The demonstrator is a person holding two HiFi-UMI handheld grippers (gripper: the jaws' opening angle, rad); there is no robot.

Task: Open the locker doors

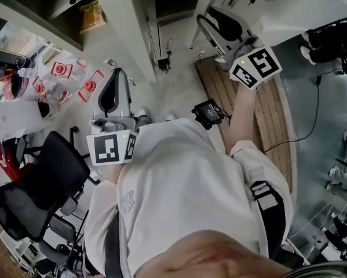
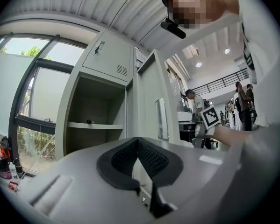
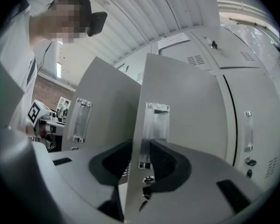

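Grey metal lockers fill the top of the head view. My right gripper reaches forward to the edge of a locker door. In the right gripper view that door stands ajar, its edge runs between the jaws, and my right gripper is shut on it just below the metal handle. My left gripper hangs lower at the left, shut and holding nothing. In its own view the left gripper faces an open compartment with a shelf and an open door.
A second open door stands left of the held one, and a closed door is at the right. A black office chair, a cluttered table, a wooden platform and a black device are on the floor. People stand far behind.
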